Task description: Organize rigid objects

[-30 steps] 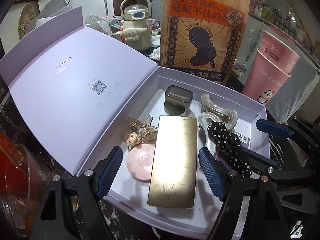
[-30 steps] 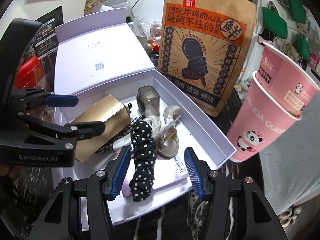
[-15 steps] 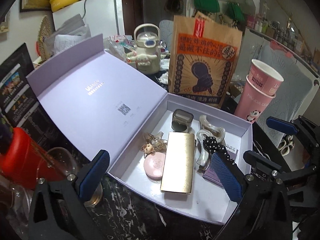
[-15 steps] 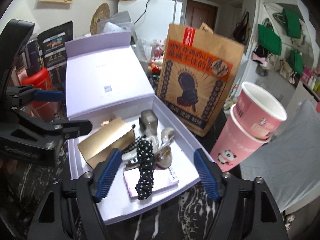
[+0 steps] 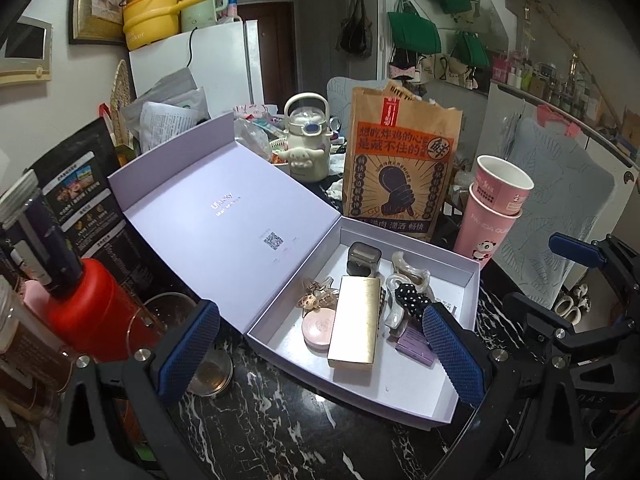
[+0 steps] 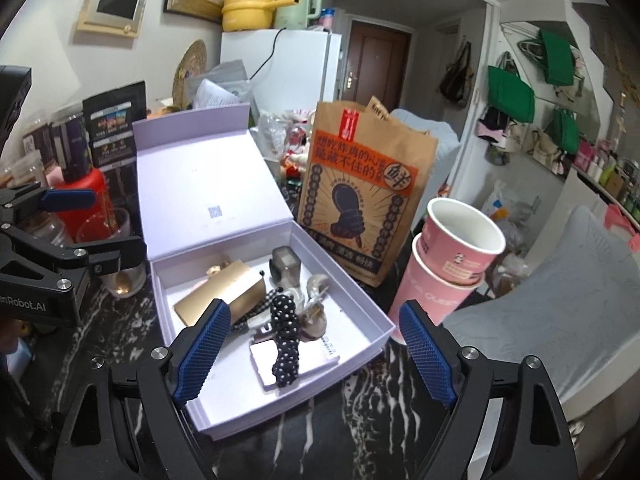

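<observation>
Lavender gift box [image 5: 404, 394] sat open at desk's [image 5: 280, 432] near edge, gold case [image 5: 354, 330], compact, clips inside. Both hand-held grippers, left [image 5: 316, 354] and right [image 6: 314, 354], open, empty. Looked nearly done; lid unclosed.

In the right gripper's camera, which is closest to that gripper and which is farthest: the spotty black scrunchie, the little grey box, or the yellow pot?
From the right gripper:
1. Spotty black scrunchie, just ahead between the fingers, at the box's near end.
2. Little grey box, at the box's far end.
3. Yellow pot, far back on top of the fridge.
</observation>
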A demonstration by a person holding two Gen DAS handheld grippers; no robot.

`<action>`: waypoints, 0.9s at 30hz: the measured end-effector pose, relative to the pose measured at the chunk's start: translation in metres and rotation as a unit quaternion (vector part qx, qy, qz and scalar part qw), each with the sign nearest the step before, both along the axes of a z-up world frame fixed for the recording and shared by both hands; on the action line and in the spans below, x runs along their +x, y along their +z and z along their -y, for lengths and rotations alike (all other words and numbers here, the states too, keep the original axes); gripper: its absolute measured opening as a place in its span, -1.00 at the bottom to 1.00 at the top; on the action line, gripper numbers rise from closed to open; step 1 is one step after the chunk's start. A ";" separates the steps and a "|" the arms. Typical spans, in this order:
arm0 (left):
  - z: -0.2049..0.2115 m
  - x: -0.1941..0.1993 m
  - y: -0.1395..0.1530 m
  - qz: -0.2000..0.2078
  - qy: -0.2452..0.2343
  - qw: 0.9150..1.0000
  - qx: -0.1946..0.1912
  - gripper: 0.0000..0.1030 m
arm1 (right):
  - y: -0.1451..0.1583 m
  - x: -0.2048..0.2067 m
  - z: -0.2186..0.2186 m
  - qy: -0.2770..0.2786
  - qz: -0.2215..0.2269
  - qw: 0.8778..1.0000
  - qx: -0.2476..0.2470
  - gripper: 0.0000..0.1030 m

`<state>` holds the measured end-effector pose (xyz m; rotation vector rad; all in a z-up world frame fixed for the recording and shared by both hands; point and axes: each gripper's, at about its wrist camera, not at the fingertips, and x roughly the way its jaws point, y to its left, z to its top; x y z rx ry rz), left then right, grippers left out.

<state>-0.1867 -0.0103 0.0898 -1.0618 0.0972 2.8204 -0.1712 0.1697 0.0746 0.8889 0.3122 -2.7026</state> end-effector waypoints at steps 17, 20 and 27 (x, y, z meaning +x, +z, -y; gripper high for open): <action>-0.006 0.058 0.019 -0.018 0.027 0.999 -0.010 1.00 | 0.025 0.057 -0.004 -0.027 -0.039 0.999 0.012 0.89; -0.008 0.066 0.016 -0.015 0.029 0.999 -0.014 1.00 | 0.024 0.063 -0.007 -0.033 -0.031 0.999 0.007 0.89; -0.009 0.076 0.008 -0.008 0.031 0.999 -0.014 1.00 | 0.016 0.077 -0.013 -0.041 -0.004 0.999 -0.015 0.89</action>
